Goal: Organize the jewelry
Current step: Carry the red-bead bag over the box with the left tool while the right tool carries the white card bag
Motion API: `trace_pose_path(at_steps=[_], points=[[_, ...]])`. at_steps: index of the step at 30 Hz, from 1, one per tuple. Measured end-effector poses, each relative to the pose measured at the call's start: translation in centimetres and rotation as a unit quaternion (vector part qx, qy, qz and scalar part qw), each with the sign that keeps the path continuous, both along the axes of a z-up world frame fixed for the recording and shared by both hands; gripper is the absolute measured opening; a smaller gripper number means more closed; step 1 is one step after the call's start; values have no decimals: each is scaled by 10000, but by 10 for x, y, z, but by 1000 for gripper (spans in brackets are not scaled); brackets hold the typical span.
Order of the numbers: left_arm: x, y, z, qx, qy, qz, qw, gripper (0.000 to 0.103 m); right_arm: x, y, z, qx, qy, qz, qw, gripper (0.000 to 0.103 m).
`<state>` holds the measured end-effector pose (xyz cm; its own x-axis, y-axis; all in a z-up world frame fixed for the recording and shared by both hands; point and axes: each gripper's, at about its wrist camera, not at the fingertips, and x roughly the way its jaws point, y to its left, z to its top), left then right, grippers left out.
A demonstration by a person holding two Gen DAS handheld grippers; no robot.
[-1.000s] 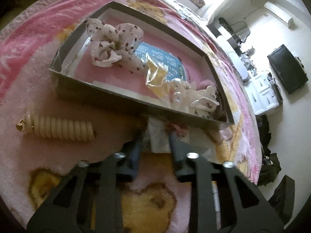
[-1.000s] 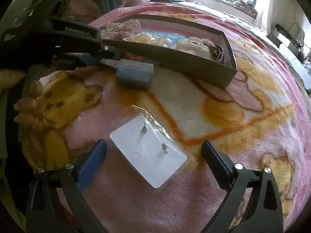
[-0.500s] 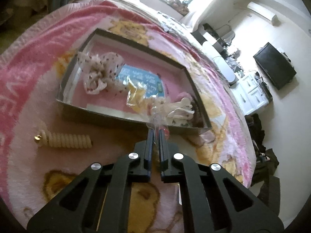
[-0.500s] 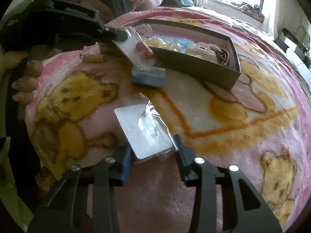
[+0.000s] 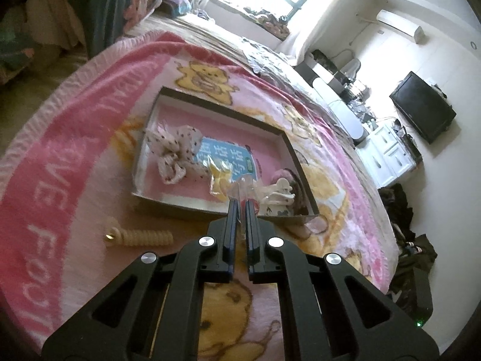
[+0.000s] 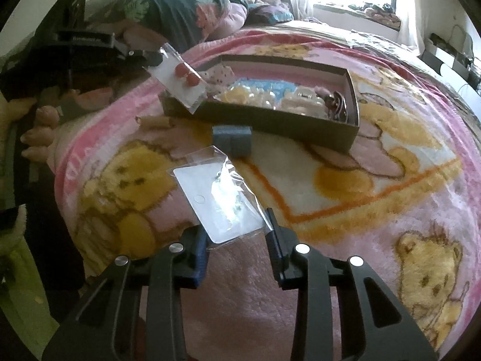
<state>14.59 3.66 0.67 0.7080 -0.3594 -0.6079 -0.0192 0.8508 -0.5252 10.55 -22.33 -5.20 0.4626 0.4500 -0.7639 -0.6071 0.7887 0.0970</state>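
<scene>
A clear packet (image 6: 179,72) with two red earrings on a white card is pinched between the nearly closed fingers of the left hand-held gripper (image 5: 240,203) and is held in the air above the near wall of the box (image 5: 210,207), tilted down toward it. In the left wrist view only the packet's thin edge is seen, just past the fingertips. Straight ahead of that hand-held gripper, inside the box, a dotted scrunchie (image 5: 174,153), a blue card (image 5: 228,158), a yellow packet (image 5: 221,177) and white hair clips (image 5: 278,194) are seen on the pink lining. To its left, outside the box, a cream spiral hair tie (image 5: 139,236) lies on the blanket (image 5: 75,165). A second packet (image 6: 221,198), holding a white card with small studs, is gripped at its near edge between the fingers of the right hand-held gripper (image 6: 239,240), which are closed in on the packet's sides, and is raised off the blanket. Ahead of this hand-held gripper a small blue box (image 6: 231,140) sits on the blanket, just short of the larger box's side wall.
</scene>
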Motion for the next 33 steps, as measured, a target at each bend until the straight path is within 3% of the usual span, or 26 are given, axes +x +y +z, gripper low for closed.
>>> trace_pose_path(at_steps=[17, 33], points=[[13, 9, 39, 380, -232, 1, 9990, 0, 30, 6, 52, 339, -449, -122, 9983, 32], [44, -8, 53, 763, -322, -166, 9964, 0, 85, 3, 85, 610, -785, -473, 9939, 32]])
